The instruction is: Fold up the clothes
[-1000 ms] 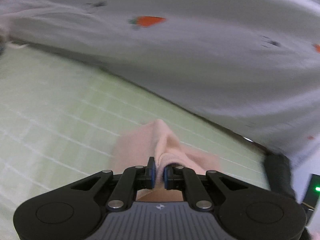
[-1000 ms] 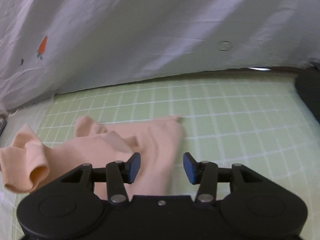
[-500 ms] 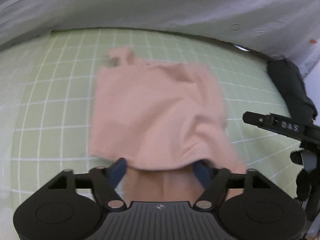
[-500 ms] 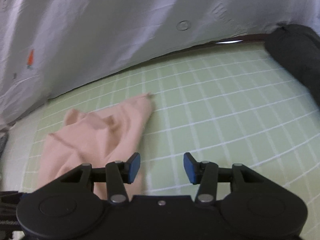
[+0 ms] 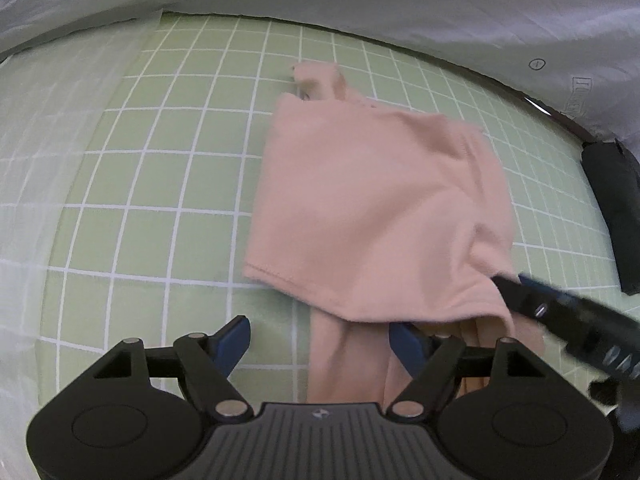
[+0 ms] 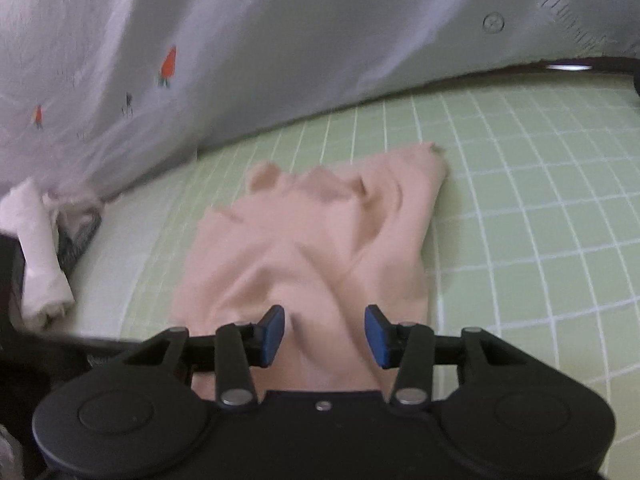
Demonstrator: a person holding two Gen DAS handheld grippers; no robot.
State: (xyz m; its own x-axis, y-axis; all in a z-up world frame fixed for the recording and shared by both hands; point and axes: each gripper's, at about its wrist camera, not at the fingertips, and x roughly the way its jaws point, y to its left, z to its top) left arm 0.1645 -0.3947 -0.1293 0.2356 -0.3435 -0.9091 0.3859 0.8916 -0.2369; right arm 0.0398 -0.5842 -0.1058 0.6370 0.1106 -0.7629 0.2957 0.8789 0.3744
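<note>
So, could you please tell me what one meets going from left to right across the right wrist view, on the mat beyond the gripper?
Rolled white cloth → peach garment → bare green grid mat.

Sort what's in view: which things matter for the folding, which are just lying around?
In play:
pink garment, partly folded on the mat
left gripper, open
right gripper, open
green grid mat

Lying about:
white sheet with carrot print
rolled white cloth
black item at the mat's edge
</note>
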